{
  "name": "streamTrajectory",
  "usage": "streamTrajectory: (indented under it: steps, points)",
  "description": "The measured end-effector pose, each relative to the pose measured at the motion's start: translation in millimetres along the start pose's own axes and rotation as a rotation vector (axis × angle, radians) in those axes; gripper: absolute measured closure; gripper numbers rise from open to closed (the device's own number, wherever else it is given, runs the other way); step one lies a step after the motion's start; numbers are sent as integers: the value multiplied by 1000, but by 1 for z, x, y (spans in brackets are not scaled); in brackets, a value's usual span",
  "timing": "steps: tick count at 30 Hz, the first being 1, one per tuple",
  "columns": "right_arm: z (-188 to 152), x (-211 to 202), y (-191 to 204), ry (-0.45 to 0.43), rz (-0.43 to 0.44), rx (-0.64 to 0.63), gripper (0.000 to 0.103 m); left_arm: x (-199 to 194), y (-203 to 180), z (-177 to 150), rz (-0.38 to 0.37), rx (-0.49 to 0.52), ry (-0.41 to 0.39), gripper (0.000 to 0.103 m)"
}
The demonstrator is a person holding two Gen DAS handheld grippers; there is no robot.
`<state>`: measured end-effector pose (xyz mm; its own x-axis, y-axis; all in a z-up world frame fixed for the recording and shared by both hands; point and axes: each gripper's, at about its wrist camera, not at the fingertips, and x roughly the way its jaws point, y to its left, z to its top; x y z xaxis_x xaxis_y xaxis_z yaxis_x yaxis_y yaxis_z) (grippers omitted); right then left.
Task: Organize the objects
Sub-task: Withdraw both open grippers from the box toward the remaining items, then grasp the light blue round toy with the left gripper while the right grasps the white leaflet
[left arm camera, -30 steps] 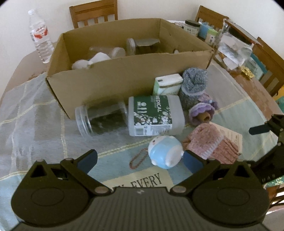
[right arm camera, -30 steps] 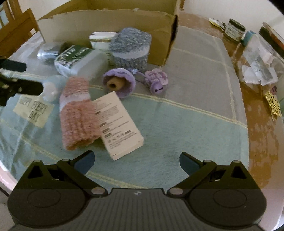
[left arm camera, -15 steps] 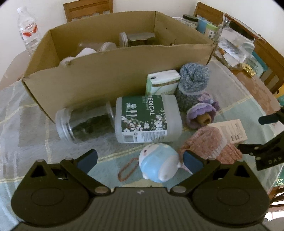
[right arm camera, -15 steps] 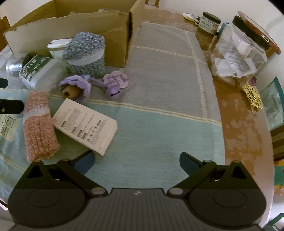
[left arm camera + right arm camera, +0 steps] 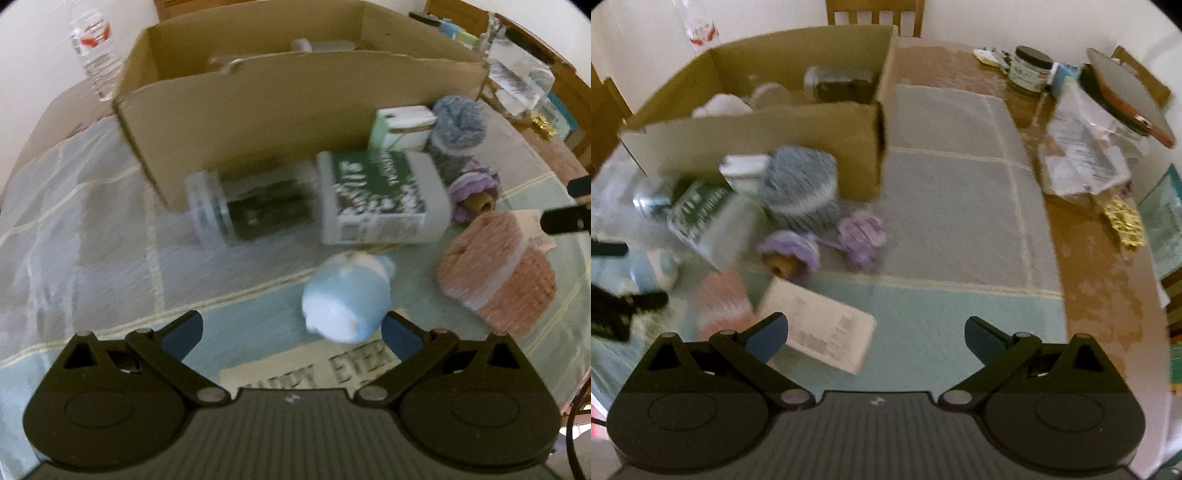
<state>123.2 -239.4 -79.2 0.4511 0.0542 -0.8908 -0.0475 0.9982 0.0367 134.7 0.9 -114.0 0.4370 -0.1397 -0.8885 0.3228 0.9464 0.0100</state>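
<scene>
An open cardboard box [image 5: 280, 96] [image 5: 764, 144] stands at the back of the cloth. In front of it lie a clear jar [image 5: 251, 210], a green-labelled medical bottle [image 5: 380, 195] [image 5: 709, 218], a grey knitted roll [image 5: 458, 122] [image 5: 801, 188], a purple knitted piece [image 5: 476, 188] [image 5: 790, 251], a pink knitted roll [image 5: 498, 266] [image 5: 724, 302] and a white printed carton [image 5: 820, 332]. A light blue round toy [image 5: 347, 299] lies just ahead of my open left gripper [image 5: 291, 332], close to its right finger. My right gripper [image 5: 875, 336] is open over the cloth, its left finger near the carton.
A water bottle [image 5: 94, 51] stands behind the box on the left. Jars [image 5: 1030, 70], a clear plastic bag [image 5: 1086, 151], a gold ornament [image 5: 1123, 221] and a tilted lid [image 5: 1126, 92] crowd the wooden table's right side. Chairs [image 5: 875, 14] ring the table.
The left gripper has moved nearer the blue toy, which now sits by its right finger. The right gripper has swung and pulled back, bringing the box into fuller view. Both views are motion-blurred.
</scene>
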Motion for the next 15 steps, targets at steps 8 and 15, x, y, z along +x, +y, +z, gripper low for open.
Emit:
streamTrajectory:
  steps: [8,15]
  points:
    - [18,34,14,47,32,89,0,-5,14,-8,0,-21,-6,1]
    - [14,44,17,76,11,133,0,-8,14,-10,-24,-7,-20,1]
